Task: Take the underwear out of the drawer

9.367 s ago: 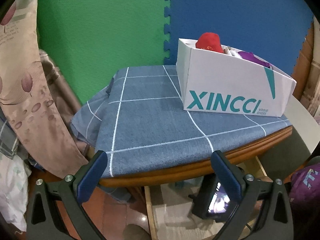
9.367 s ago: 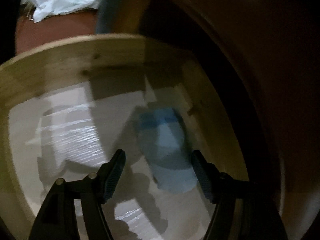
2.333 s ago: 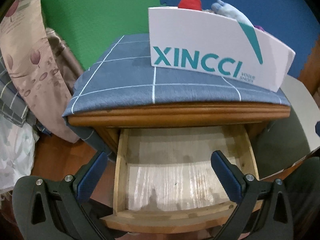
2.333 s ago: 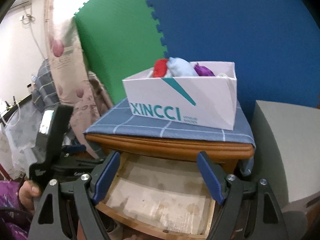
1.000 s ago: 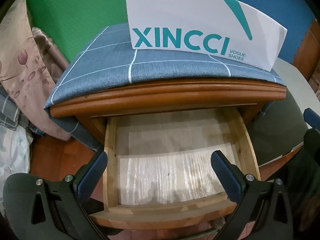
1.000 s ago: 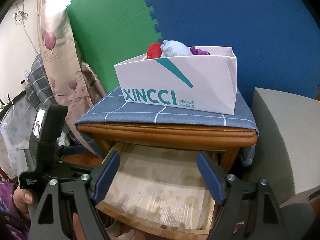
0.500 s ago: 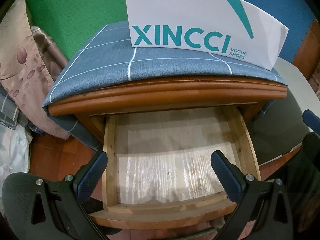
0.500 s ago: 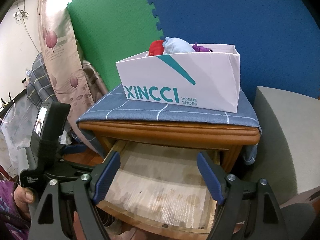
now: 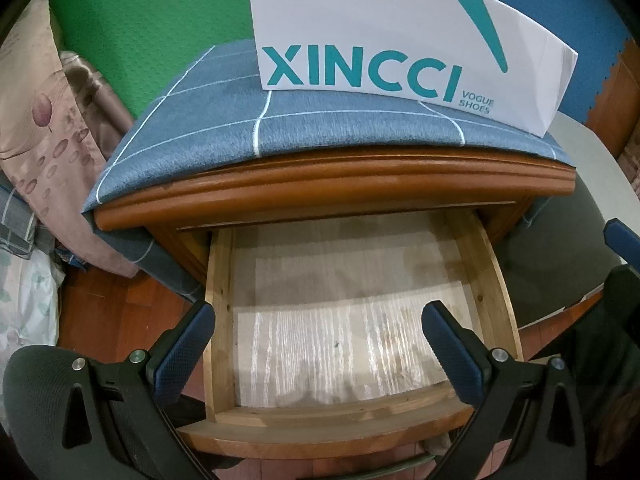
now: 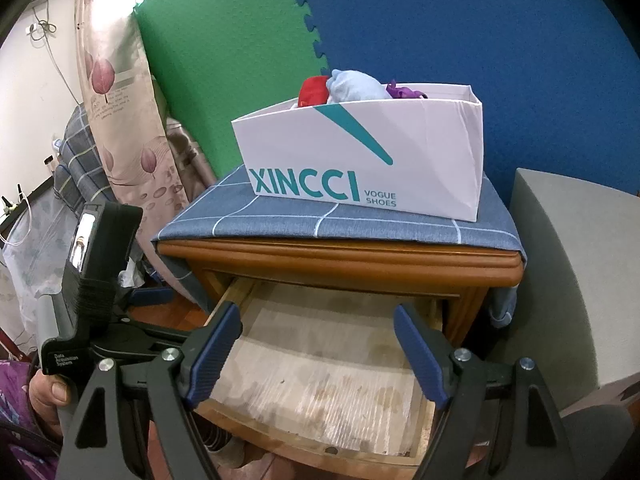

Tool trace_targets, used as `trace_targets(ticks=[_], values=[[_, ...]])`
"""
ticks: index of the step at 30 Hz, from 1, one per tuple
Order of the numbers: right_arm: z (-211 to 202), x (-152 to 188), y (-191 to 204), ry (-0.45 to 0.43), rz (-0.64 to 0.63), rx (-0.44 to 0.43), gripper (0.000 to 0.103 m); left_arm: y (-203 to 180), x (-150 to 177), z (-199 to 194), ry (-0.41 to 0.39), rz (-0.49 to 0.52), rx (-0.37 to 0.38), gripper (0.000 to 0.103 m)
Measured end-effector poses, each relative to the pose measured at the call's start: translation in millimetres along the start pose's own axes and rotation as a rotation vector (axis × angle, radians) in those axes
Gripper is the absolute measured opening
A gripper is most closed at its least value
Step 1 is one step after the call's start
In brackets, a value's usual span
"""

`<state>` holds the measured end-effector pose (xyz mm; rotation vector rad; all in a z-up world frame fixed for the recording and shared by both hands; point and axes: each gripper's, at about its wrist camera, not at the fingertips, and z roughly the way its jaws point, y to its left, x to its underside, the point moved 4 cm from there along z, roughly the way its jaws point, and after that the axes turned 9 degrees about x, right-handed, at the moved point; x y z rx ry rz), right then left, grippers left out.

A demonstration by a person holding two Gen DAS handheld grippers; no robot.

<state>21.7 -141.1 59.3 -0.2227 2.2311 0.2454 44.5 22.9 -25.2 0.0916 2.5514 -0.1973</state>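
Note:
The wooden drawer (image 9: 320, 432) stands pulled out, and only a pale liner shows inside it. Up on the nightstand, a white XINCCI shoe box (image 10: 360, 160) holds a light-blue underwear bundle (image 10: 356, 86), a red piece (image 10: 314, 90) and a purple one (image 10: 404, 91). My left gripper (image 9: 316, 320) hangs open over the drawer with nothing between its fingers. From the front right, my right gripper (image 10: 318, 320) also stands open above the drawer (image 10: 312, 438), holding nothing. The box (image 9: 400, 40) hides most of its contents in the left wrist view.
A blue checked cloth (image 9: 320, 128) covers the nightstand top (image 10: 340, 256). A grey block (image 10: 572, 280) stands close on the right, a flowered curtain (image 10: 120, 120) and bedding on the left. A hand (image 10: 48, 392) holds the left gripper's body (image 10: 100, 260). Green and blue foam mats line the wall.
The light-blue bundle lay in the drawer between my right fingers at the earliest frame and now sits in the box. Over the last second neither gripper has moved.

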Motion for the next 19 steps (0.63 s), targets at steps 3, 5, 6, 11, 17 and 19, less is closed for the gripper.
trace_targets(ticks=[3, 5, 6, 11, 17, 19], values=[[0.2, 0.3, 0.4, 0.001, 0.001, 0.000, 0.081, 0.2, 0.0, 0.9, 0.002, 0.001, -0.001, 0.103], [0.4, 0.1, 0.2, 0.002, 0.001, 0.000, 0.081, 1.0, 0.6, 1.8, 0.004, -0.003, -0.002, 0.103], [0.9, -0.1, 0.2, 0.004, 0.001, -0.001, 0.081, 2.5, 1.3, 2.0, -0.008, -0.009, -0.017, 0.103], [-0.1, 0.1, -0.9, 0.002, 0.009, -0.003, 0.081, 5.2, 2.6, -3.2, -0.058, 0.001, -0.071, 0.102], [-3.8, -5.7, -10.6, 0.007, 0.040, -0.017, 0.081, 5.4, 2.8, -2.0, -0.043, 0.012, -0.090, 0.102], [-9.6, -14.5, -21.9, -0.007, 0.075, -0.025, 0.081, 3.7, 0.7, -2.0, -0.036, 0.015, -0.092, 0.102]])
